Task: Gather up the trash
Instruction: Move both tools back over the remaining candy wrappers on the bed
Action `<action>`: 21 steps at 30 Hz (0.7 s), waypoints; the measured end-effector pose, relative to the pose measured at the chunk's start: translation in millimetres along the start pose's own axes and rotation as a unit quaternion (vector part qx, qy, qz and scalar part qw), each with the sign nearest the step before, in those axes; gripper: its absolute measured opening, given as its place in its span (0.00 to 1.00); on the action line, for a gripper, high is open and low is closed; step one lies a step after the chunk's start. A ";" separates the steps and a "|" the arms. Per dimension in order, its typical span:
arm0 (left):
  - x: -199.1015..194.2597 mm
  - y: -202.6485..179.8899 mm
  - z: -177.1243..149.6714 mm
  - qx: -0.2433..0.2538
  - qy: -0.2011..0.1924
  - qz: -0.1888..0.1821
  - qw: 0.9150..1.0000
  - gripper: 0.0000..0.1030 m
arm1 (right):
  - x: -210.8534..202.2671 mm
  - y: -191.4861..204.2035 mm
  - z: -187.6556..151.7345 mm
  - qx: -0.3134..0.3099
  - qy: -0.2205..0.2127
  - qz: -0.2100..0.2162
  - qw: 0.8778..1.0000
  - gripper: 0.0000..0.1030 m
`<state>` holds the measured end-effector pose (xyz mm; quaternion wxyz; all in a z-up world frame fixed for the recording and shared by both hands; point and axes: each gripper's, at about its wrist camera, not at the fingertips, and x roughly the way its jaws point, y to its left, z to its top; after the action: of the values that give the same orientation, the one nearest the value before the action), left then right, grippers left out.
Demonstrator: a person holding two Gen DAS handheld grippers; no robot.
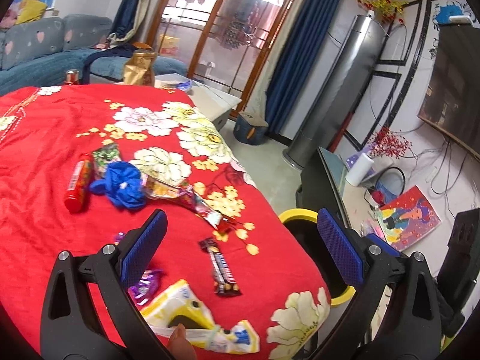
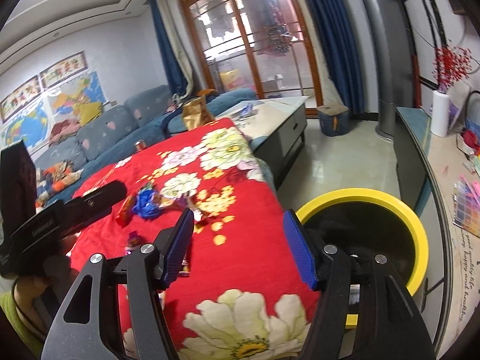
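Trash lies on the red flowered cloth [image 1: 45, 225]: a red tube [image 1: 78, 186], a crumpled blue bag [image 1: 120, 186], a green wrapper [image 1: 105, 156], a long colourful wrapper [image 1: 195, 201], a dark chocolate-bar wrapper [image 1: 223, 270], a purple wrapper [image 1: 144, 285] and a yellow-white packet [image 1: 186, 309]. My left gripper [image 1: 241, 214] hangs open above the chocolate-bar wrapper, holding nothing. A black bin with a yellow rim [image 2: 420, 240] stands on the floor beside the table's right edge. My right gripper [image 2: 239, 213] is open and empty over the cloth's right part, its right finger just left of the bin.
A grey coffee table [image 2: 288, 120] with a golden bag [image 2: 195, 114] adjoins the far end, with a blue sofa [image 2: 105, 132] behind. A blue stool [image 2: 333, 120], a silver tower unit [image 1: 345, 90] and a low cabinet [image 2: 420, 150] border the open floor. The other tool's black housing [image 2: 60, 219] is at left.
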<state>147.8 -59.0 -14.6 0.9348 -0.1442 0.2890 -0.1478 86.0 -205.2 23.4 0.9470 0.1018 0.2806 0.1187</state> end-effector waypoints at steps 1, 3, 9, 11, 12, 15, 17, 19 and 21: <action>-1.6 3.8 0.9 -0.002 -0.002 0.002 1.000 0.89 | 0.5 4.9 -0.9 -0.005 0.002 0.006 1.000 0.58; -4.6 10.2 2.3 -0.005 -0.006 0.008 1.000 0.89 | 2.2 12.4 -1.7 -0.011 0.006 0.014 1.000 0.58; -12.9 30.8 6.2 -0.021 -0.015 0.023 0.999 0.89 | 4.7 31.1 -7.8 -0.029 0.019 0.032 0.999 0.58; -15.2 38.1 7.0 -0.027 -0.017 0.028 0.999 0.89 | 6.0 38.3 -11.2 -0.035 0.025 0.039 0.998 0.58; -16.3 40.4 7.1 -0.028 -0.018 0.030 0.999 0.89 | 6.6 41.9 -12.6 -0.039 0.028 0.042 0.998 0.58; -19.3 51.9 7.4 -0.037 -0.021 0.037 0.998 0.89 | 9.5 53.6 -16.5 -0.051 0.037 0.053 0.997 0.58; -20.9 57.6 7.6 -0.042 -0.022 0.041 0.998 0.89 | 11.7 61.2 -19.6 -0.058 0.044 0.061 0.995 0.58; -22.7 64.6 6.9 -0.050 -0.022 0.045 0.998 0.89 | 13.8 69.3 -23.4 -0.067 0.051 0.070 0.994 0.58; -25.1 69.7 5.9 -0.052 -0.024 0.051 0.997 0.89 | 16.2 77.4 -27.5 -0.074 0.059 0.078 0.992 0.58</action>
<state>144.9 14.9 -22.2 0.9389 -0.1816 0.2809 -0.0815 71.0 -123.6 12.7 0.9216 0.0455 0.3177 0.2185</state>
